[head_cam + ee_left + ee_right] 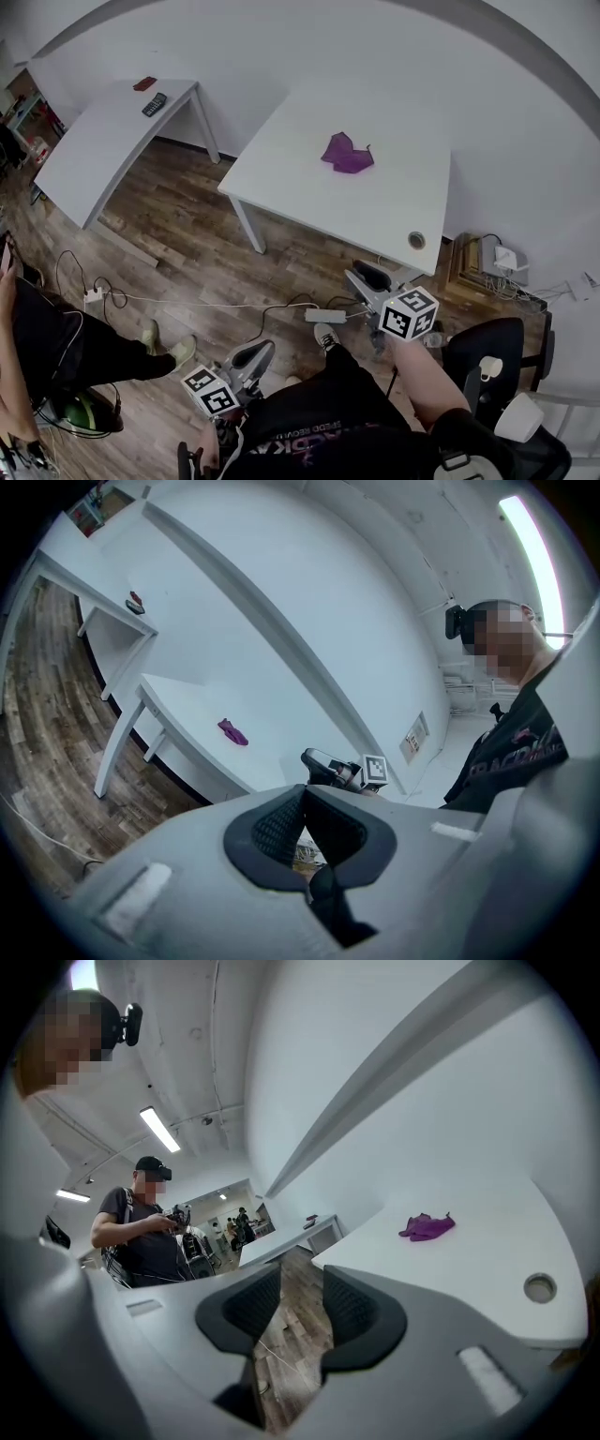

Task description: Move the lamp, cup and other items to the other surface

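A crumpled purple cloth lies on the near white table. The far white table carries a dark remote-like thing and a small red thing. No lamp or cup is in sight. Both grippers hang over the wooden floor, short of the near table. My left gripper is low at the left, its pads touching, nothing between them. My right gripper is near the table's front corner and stands open; only floor shows in its gap.
A round cable hole sits at the near table's front right corner. A power strip and cables lie on the floor. A seated person is at the left, a black chair at the right, and a standing person farther off.
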A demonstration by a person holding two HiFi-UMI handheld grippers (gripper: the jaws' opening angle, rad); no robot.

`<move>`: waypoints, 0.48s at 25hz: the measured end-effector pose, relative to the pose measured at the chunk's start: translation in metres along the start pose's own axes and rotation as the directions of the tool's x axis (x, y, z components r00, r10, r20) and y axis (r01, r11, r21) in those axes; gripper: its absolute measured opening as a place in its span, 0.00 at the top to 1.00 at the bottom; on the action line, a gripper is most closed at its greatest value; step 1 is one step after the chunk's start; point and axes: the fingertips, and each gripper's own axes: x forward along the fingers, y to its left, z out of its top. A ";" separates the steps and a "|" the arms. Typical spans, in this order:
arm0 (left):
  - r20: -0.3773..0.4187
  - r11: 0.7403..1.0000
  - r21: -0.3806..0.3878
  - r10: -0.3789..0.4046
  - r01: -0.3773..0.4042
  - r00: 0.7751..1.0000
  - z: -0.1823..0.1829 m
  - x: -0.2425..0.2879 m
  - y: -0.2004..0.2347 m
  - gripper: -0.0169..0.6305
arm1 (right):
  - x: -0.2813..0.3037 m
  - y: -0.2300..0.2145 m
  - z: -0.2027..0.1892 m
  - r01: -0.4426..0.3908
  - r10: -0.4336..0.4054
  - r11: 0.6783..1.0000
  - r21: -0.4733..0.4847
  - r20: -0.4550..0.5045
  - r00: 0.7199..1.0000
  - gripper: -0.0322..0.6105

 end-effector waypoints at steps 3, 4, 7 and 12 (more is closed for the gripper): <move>0.023 1.000 -0.004 0.024 -0.024 0.999 0.010 0.018 0.008 0.97 | 0.024 -0.030 0.018 -0.002 0.001 0.999 -0.052 -0.027 1.000 0.71; 0.032 0.999 -0.004 0.033 -0.033 0.999 0.015 0.023 0.011 0.98 | 0.033 -0.041 0.024 0.000 -0.003 0.997 -0.078 -0.041 0.999 0.70; 0.059 0.998 -0.014 0.065 -0.065 0.996 0.025 0.037 0.021 0.98 | 0.061 -0.077 0.039 0.006 -0.018 0.990 -0.139 -0.089 0.996 0.68; 0.094 0.991 -0.051 0.131 -0.126 0.987 0.032 0.053 0.037 0.98 | 0.113 -0.145 0.066 0.034 -0.060 0.982 -0.184 -0.136 0.989 0.65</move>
